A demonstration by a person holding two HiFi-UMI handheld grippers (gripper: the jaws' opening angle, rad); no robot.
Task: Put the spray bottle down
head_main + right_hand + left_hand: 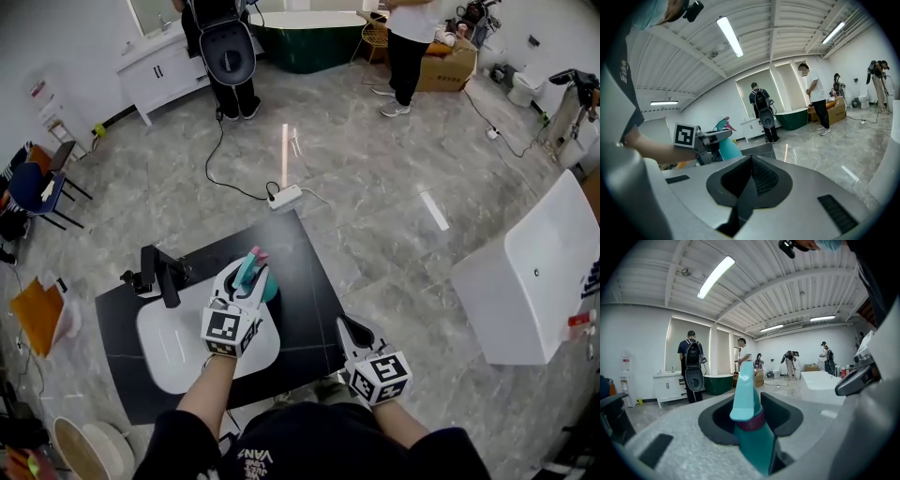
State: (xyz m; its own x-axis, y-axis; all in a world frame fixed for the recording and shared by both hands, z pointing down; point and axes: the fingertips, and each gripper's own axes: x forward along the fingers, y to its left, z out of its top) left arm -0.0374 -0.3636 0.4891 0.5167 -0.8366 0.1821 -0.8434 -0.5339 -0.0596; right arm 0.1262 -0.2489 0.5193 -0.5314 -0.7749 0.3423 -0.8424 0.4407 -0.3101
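Note:
A teal spray bottle [259, 277] with a pink trigger is held above the black countertop [309, 281], just right of the white basin [169, 347]. My left gripper [249, 279] is shut on the bottle's neck. In the left gripper view the bottle [751, 425] stands between the jaws with its nozzle pointing away. My right gripper [354, 330] hovers by the countertop's right front corner. Its jaws meet with nothing between them [749, 187]. From the right gripper view the bottle [726, 149] and the left gripper [712, 137] show at the left.
A black faucet [161, 274] stands at the basin's back left. A power strip [286, 197] with a cable lies on the floor behind the counter. A white tub [534, 281] stands at the right. Two people stand at the back, and a chair [37, 187] is at the left.

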